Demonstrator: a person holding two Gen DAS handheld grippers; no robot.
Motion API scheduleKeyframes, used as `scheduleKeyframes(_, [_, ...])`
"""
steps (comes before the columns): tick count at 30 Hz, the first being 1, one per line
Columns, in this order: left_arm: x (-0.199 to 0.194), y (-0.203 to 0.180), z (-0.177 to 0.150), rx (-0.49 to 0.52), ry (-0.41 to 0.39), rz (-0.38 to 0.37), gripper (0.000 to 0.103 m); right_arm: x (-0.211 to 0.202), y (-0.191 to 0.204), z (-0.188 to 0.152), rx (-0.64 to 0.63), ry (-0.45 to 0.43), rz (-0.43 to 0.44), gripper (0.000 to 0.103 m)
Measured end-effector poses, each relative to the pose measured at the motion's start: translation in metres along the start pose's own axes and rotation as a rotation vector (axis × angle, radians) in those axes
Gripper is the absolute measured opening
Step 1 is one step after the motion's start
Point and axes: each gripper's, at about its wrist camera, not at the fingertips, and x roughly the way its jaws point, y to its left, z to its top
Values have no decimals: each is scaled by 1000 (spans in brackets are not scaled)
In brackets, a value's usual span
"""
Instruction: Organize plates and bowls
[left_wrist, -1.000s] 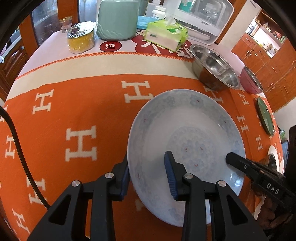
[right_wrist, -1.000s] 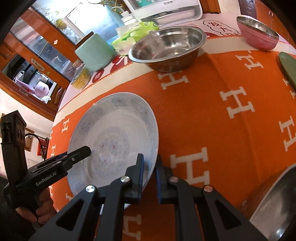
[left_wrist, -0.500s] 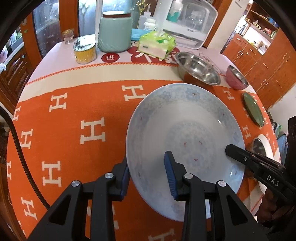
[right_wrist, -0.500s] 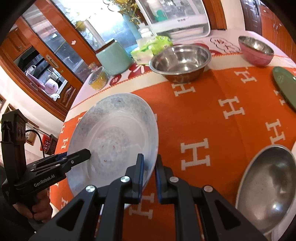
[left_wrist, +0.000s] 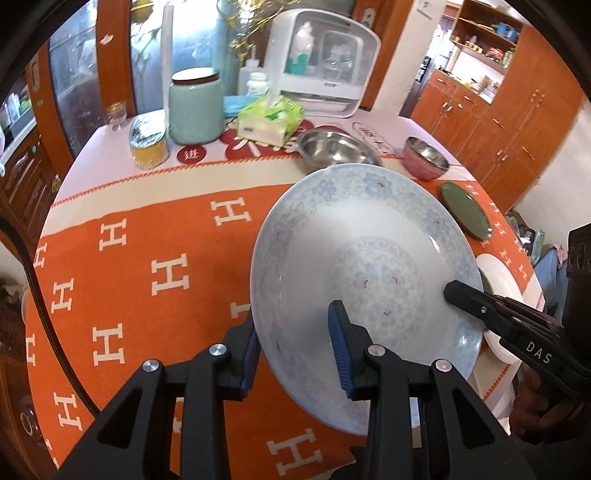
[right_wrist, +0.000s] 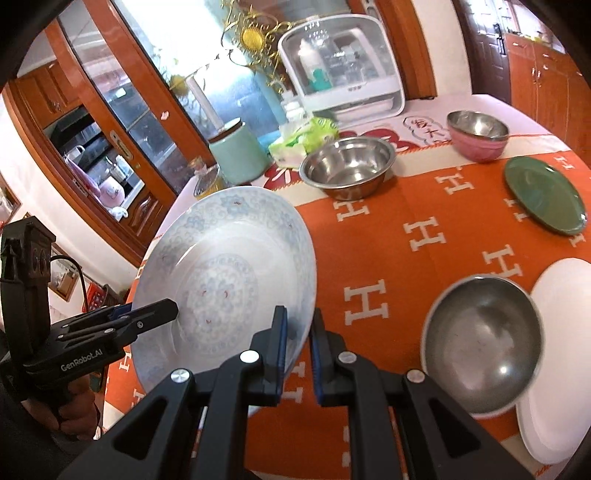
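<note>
Lifted plate now clears orange tablecloth.

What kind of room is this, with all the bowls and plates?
Probably a home dining room or kitchen. A round table in an orange cloth holds steel bowls and a tissue pack; wooden cabinets with glass doors stand behind.

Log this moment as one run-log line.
step: lifting plate | left gripper: shut on plate rim | right gripper: shut on opposite rim | plate: tilted, off the tablecloth
</note>
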Motion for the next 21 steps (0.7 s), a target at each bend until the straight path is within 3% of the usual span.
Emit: scheduleKeyframes(21, [-38,-98,-14,141,-54,-101,33,-92,-52,-38,63,-147,-64,12])
